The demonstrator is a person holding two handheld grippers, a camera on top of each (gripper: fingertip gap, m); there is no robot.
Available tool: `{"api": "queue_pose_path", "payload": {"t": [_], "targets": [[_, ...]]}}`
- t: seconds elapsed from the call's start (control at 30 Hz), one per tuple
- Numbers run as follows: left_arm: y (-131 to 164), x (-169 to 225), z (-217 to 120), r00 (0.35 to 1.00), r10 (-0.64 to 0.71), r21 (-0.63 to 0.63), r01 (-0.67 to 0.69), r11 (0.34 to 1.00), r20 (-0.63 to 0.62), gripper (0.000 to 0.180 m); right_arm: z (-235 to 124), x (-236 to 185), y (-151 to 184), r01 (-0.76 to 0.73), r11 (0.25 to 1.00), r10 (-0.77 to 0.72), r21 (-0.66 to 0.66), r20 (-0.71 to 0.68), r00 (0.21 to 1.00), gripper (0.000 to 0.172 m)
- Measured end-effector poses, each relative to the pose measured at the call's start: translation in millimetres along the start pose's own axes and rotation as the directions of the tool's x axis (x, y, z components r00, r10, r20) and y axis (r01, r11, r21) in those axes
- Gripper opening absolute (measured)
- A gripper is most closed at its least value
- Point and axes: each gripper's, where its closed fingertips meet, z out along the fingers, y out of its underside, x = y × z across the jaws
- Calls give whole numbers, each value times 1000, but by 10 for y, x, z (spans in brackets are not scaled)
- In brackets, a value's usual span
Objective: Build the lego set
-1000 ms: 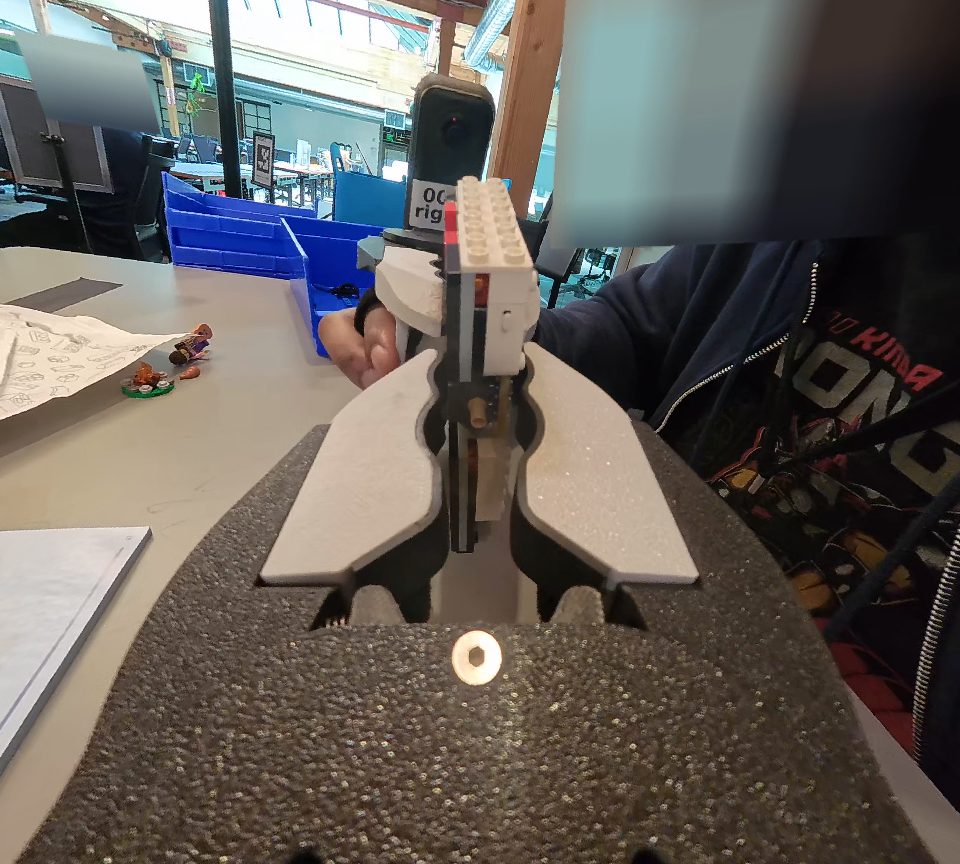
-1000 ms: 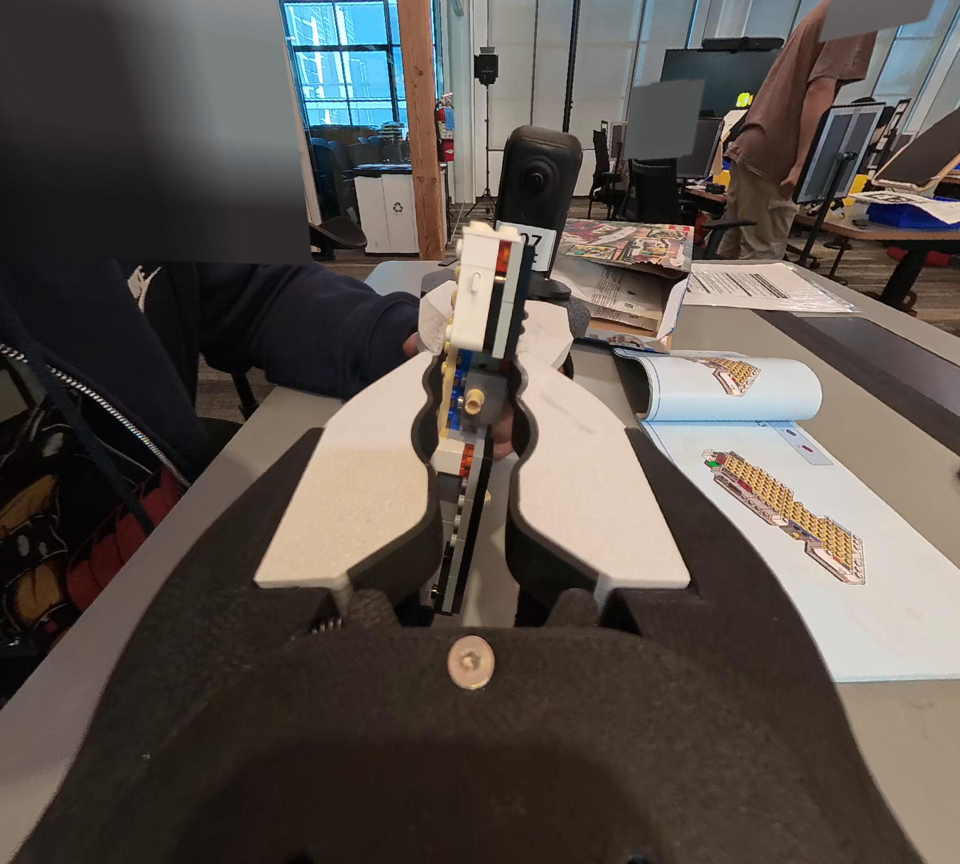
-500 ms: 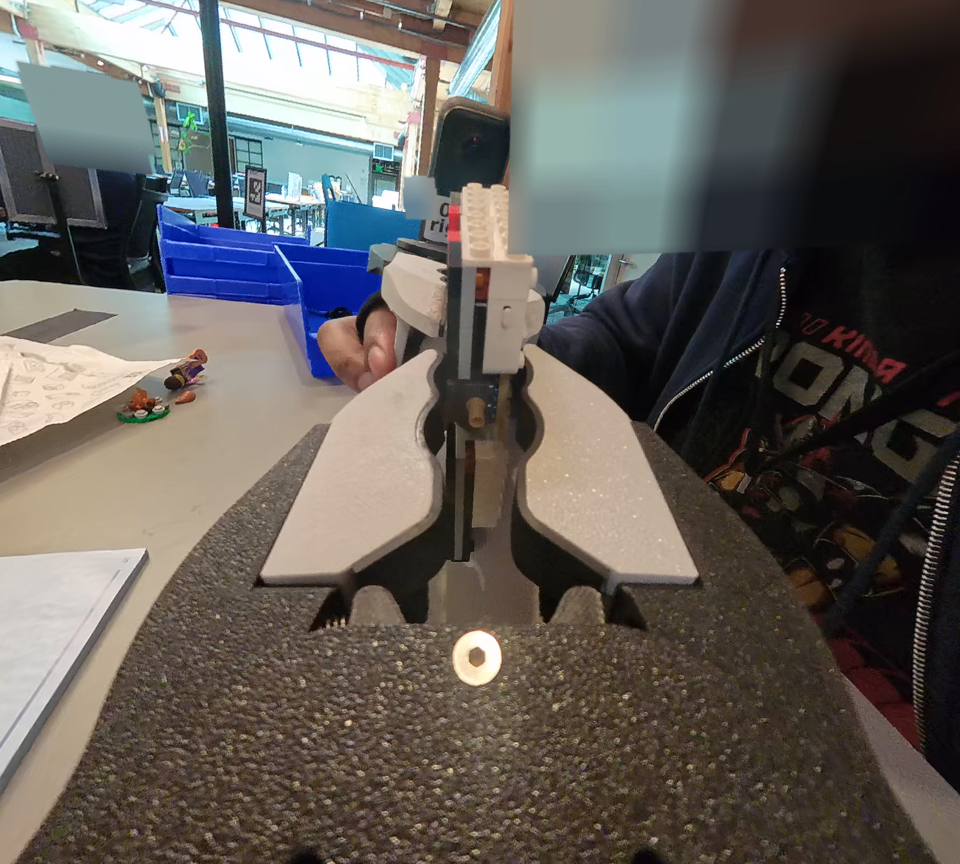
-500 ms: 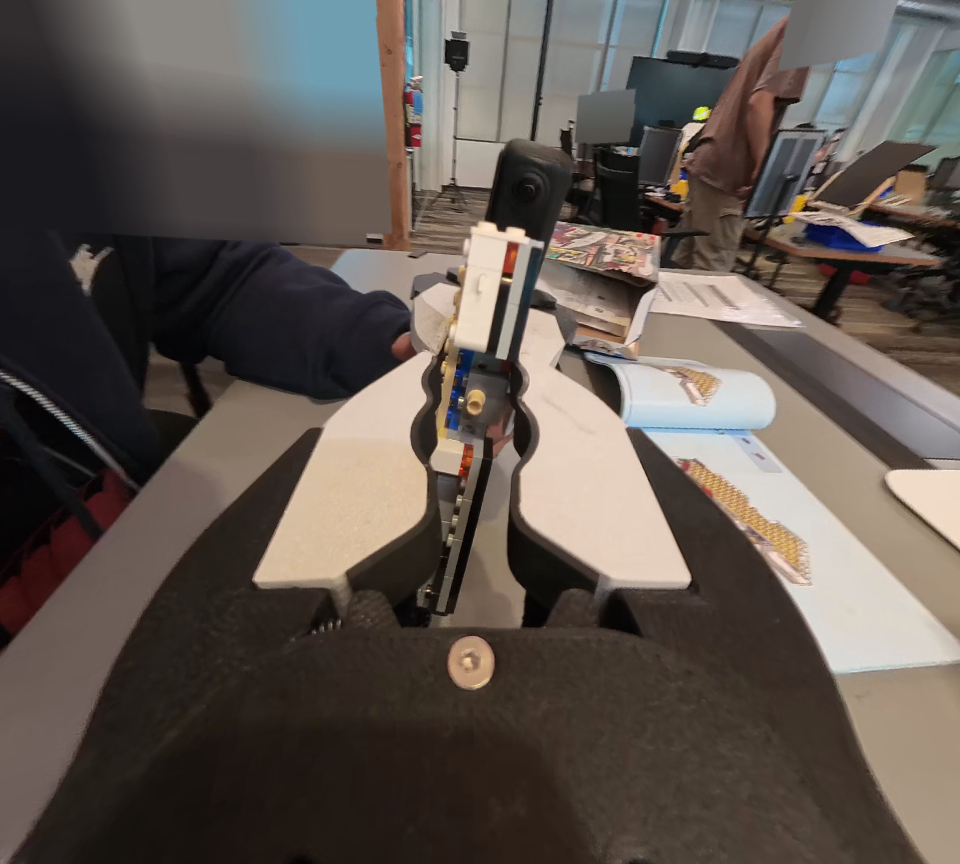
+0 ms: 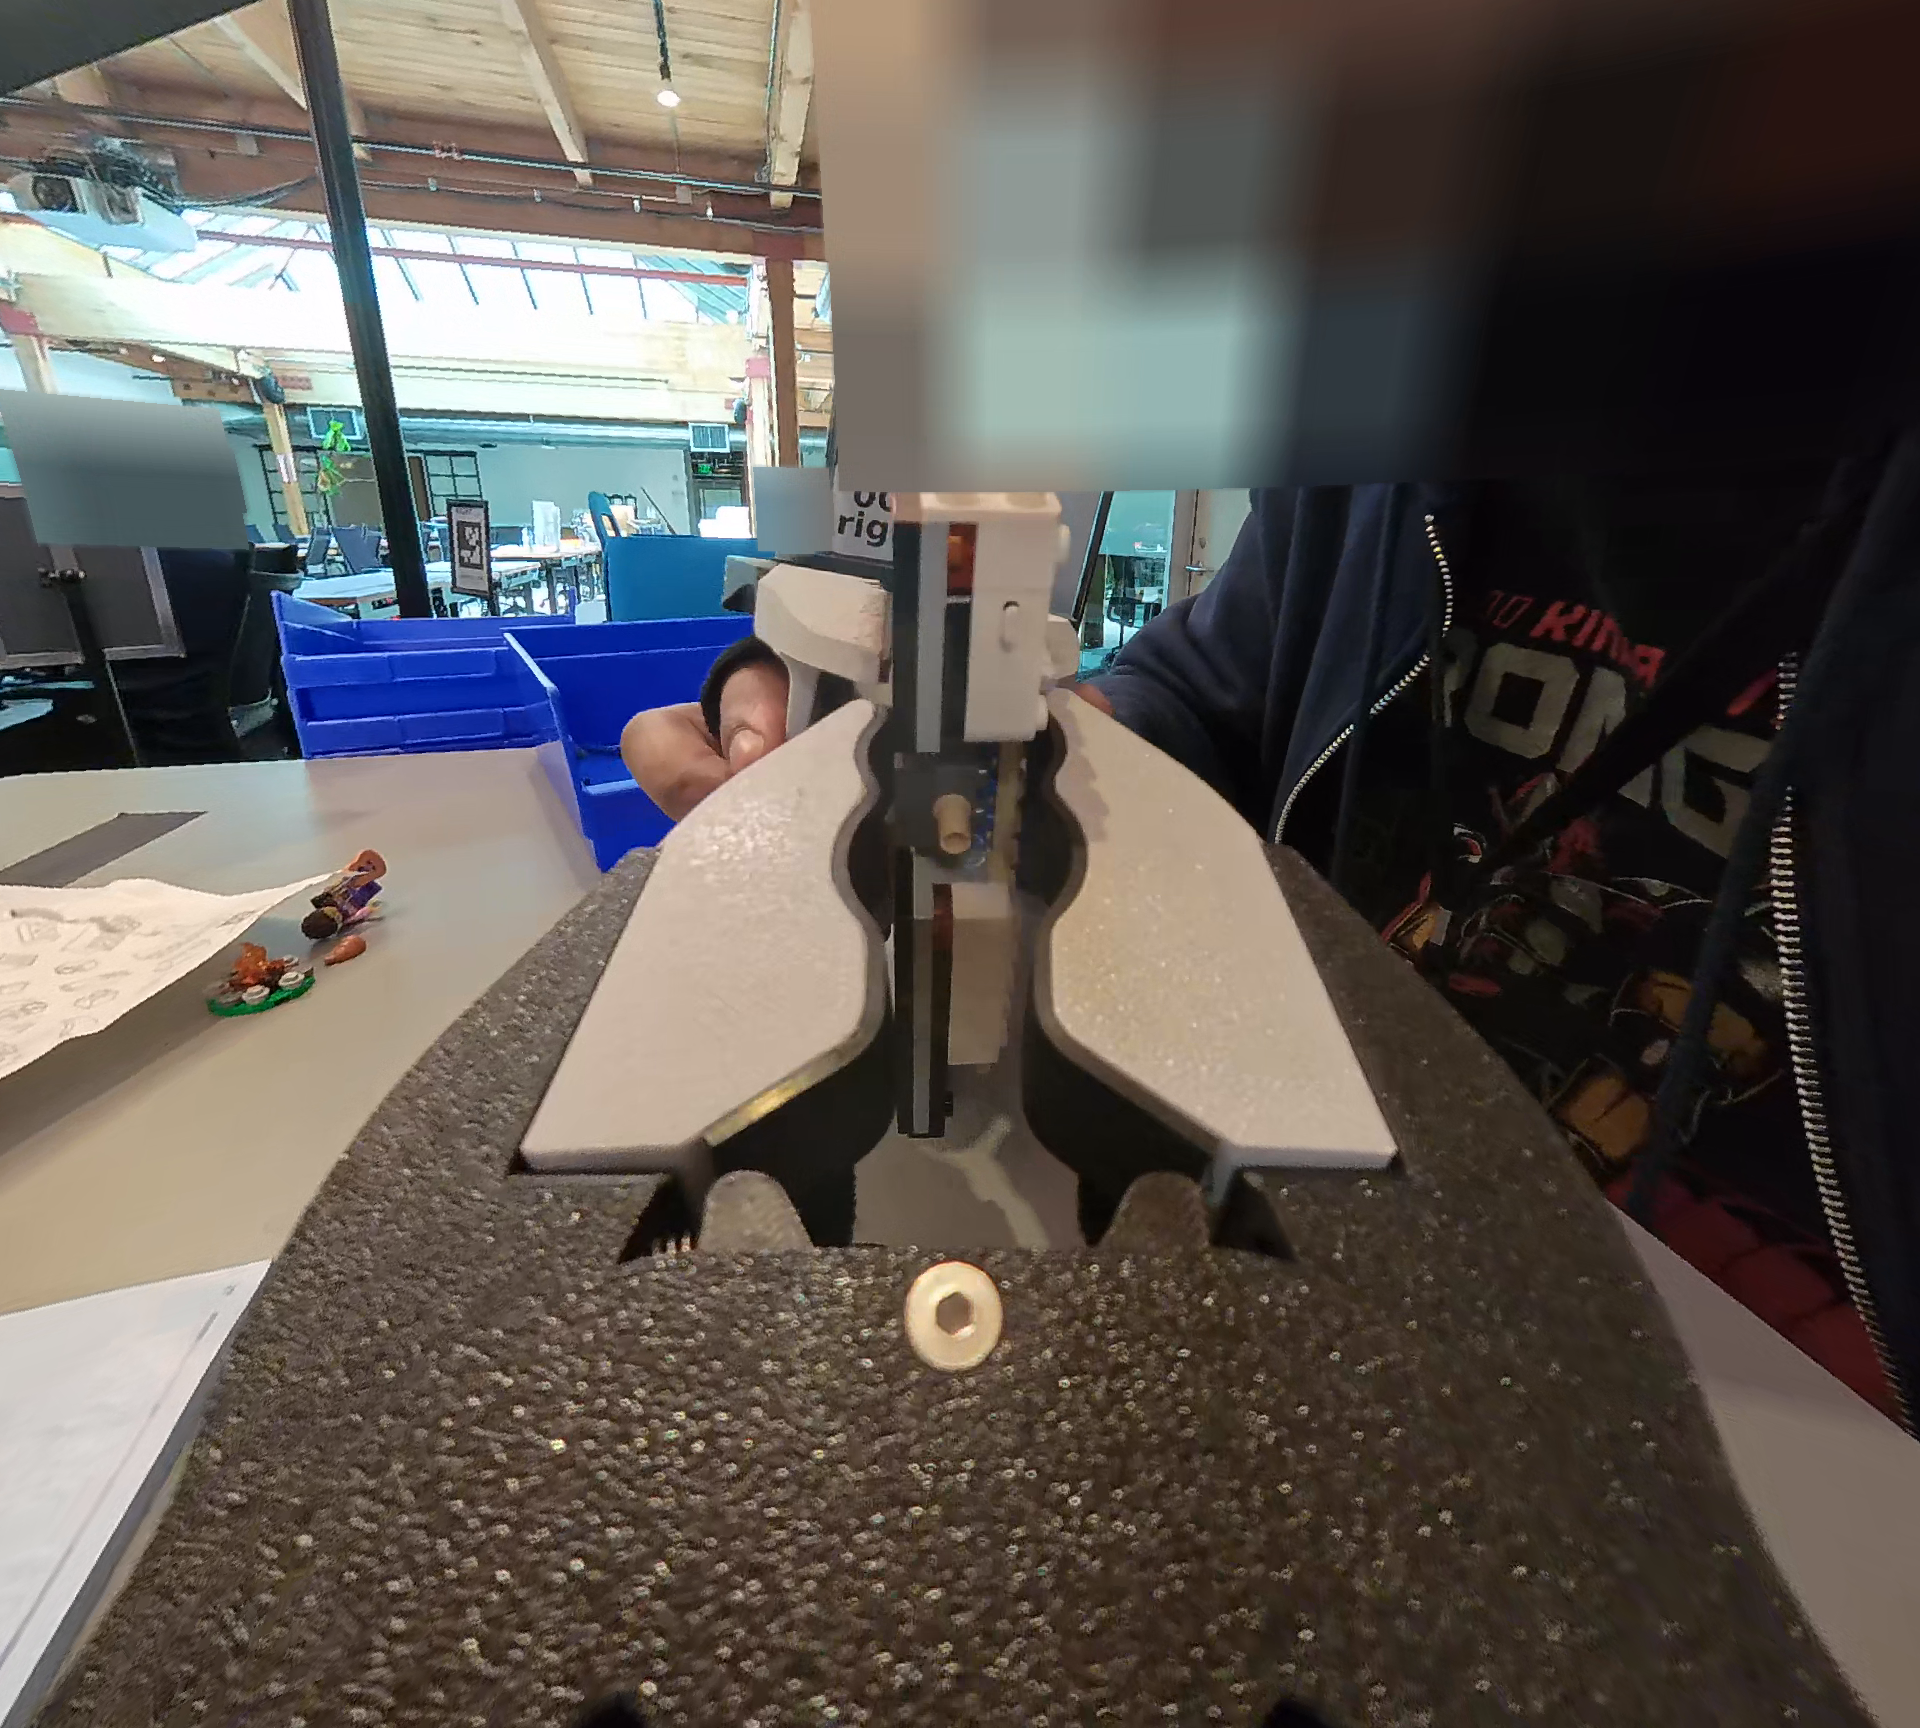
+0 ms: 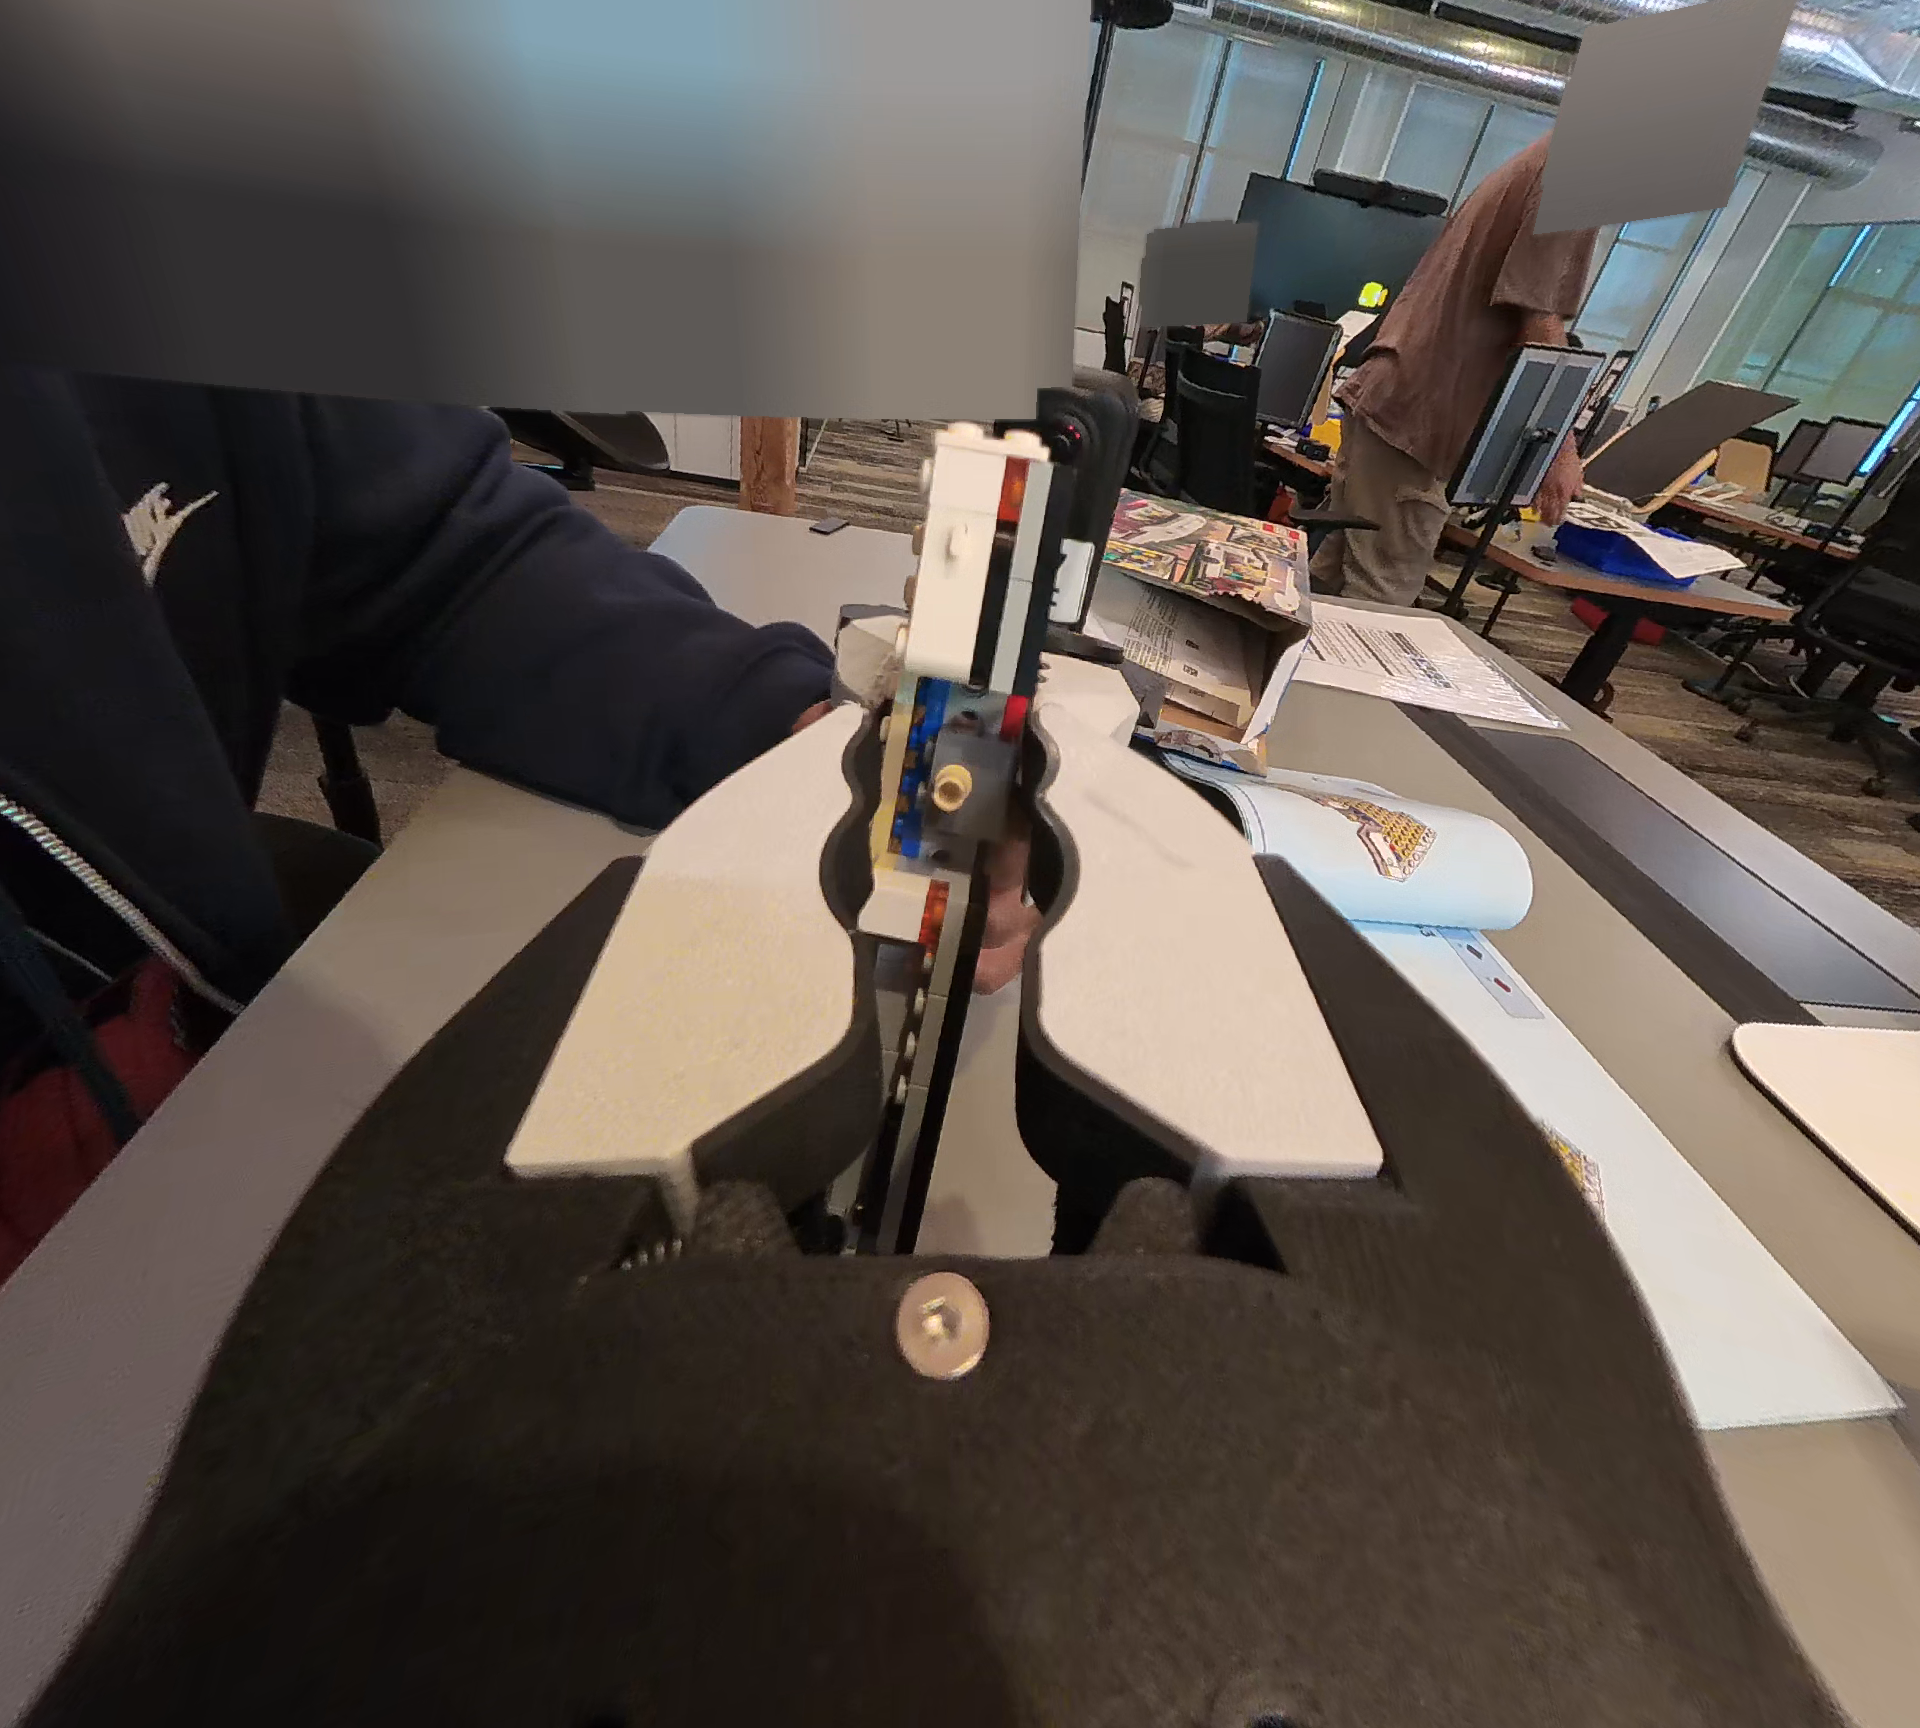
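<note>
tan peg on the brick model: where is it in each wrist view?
Left wrist view: tan peg sits just above picture centre, between the white fingers, on the grey part of the brick model.
Right wrist view: tan peg again just above centre, between that gripper's fingers.
Shared landmark: the model's white block, directly above the peg.

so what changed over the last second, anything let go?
Nothing let go. Both grippers, left and right, tilted upward together: ceiling fills more of the left view, and the table and bins sit lower. The brick model stays clamped between both, facing each other. Minifigure and booklet stay put.
</note>
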Motion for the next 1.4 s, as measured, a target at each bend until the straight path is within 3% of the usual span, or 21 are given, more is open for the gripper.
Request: {"api": "queue_pose_path", "payload": {"t": [0.43, 0.7, 1.03, 1.4], "targets": [[42, 21, 12, 995, -95, -24, 94, 995, -41, 23, 4, -14, 9, -12, 1000, 12, 19, 13, 1000, 26], [54, -115, 39, 983, -180, -56, 182, 982, 41, 23, -56, 114, 41, -139, 989, 138, 49, 26, 990, 25], [73, -362, 97, 890, -410, -1, 419, 908, 196, 23, -167, 346, 79, -448, 878, 434, 170, 111, 894, 25], [147, -471, 41, 822, -513, 43, 519, 854, 249, 24, -166, 461, 184, -524, 834, 517, 173, 91, 851, 26]]}}
